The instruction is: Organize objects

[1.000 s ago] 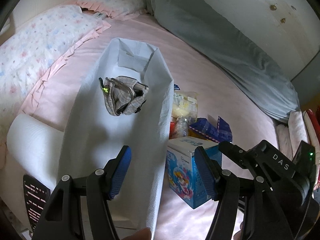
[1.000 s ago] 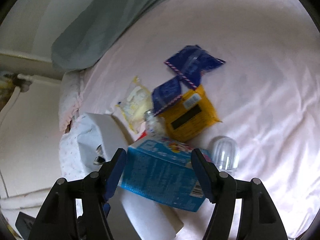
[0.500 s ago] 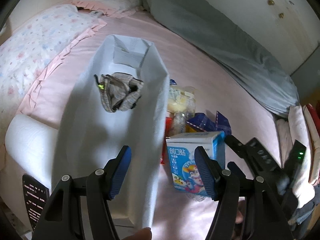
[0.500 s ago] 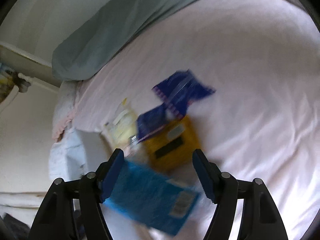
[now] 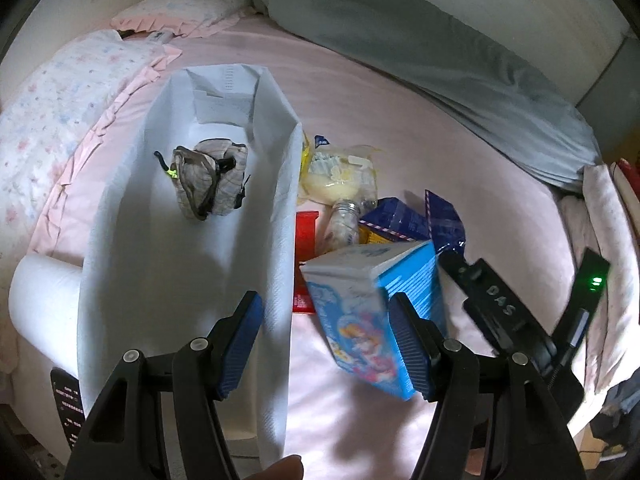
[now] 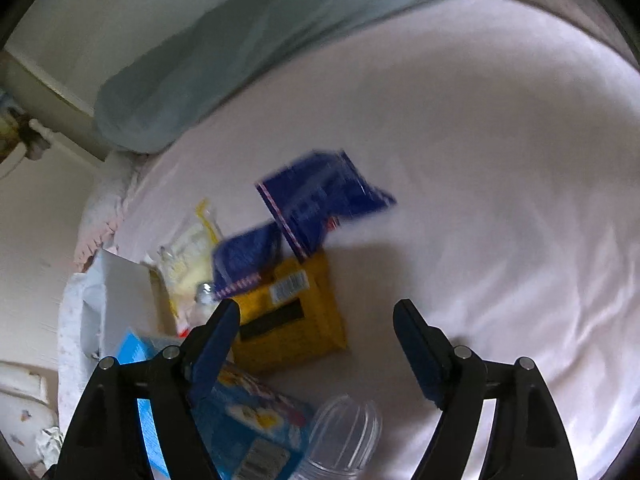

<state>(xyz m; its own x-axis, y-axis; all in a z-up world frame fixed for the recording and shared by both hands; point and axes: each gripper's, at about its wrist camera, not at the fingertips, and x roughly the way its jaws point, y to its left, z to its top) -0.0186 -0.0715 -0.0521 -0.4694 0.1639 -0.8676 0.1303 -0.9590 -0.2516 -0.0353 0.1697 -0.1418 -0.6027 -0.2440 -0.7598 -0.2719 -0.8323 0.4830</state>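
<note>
A white bag (image 5: 180, 280) stands open on the pink bed with a plaid pouch (image 5: 208, 178) inside. My left gripper (image 5: 324, 344) is open, and the bag's right wall runs up between its fingers without being pinched. A blue cartoon box (image 5: 372, 308) leans tilted just outside the bag, behind the left gripper's right finger. My right gripper (image 6: 318, 308) has its jaws opening with nothing between them. The box (image 6: 248, 432) lies under its left finger, beside a clear plastic cup (image 6: 344, 448). In the left wrist view the right gripper's black finger (image 5: 496, 296) is right of the box.
A yellow packet (image 6: 288, 316), two dark blue packets (image 6: 320, 200), a cream snack bag (image 5: 340, 176), a small bottle (image 5: 344, 216) and a red flat pack (image 5: 306, 256) lie in a heap. A paper towel roll (image 5: 44, 304) is left of the bag. Floral pillows (image 5: 60, 100) and a grey duvet (image 5: 440, 60) border the bed.
The blue box was between the right gripper's jaws, then upright beside the bag; now it leans free. The right jaws have spread and drawn away to the right.
</note>
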